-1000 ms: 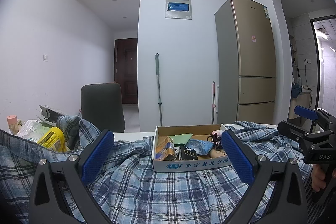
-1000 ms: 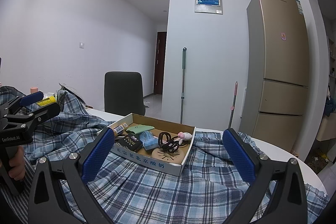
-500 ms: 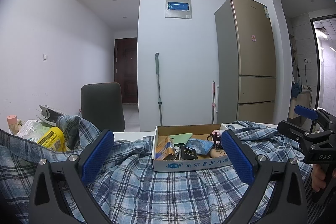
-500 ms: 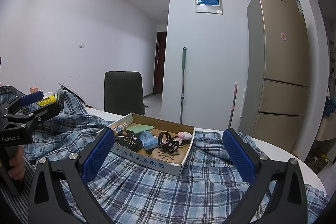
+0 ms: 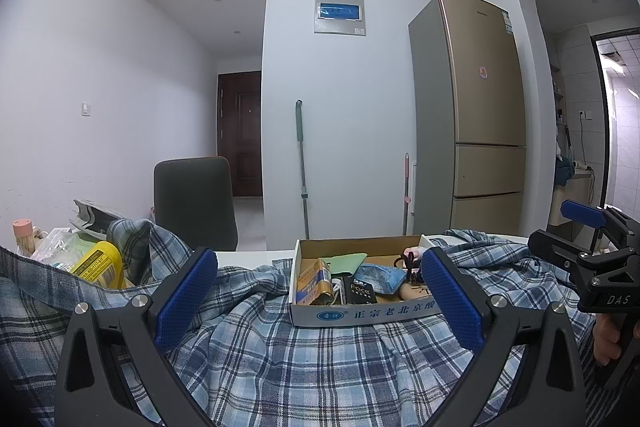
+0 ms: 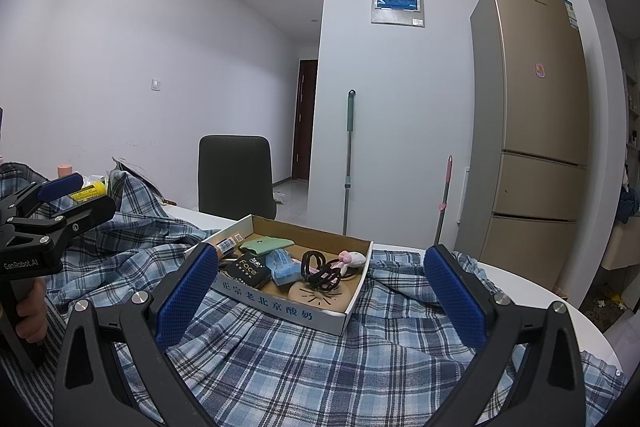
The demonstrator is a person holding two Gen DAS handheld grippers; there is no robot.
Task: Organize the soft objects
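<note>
A blue plaid shirt lies rumpled across the white table. On it rests a shallow cardboard box holding small items: a green pouch, a black "Face" packet, a blue pack, black hair ties. My left gripper hovers open above the shirt, just before the box, with nothing between its fingers. My right gripper is open too, low over the shirt in front of the box. Each gripper shows in the other's view, held by a hand: the right gripper, the left gripper.
A yellow bottle, a pink-capped jar and plastic bags crowd the table's left end. A dark chair stands behind the table. A gold fridge, a mop and a pink-handled tool lean by the wall. The table's white edge curves at right.
</note>
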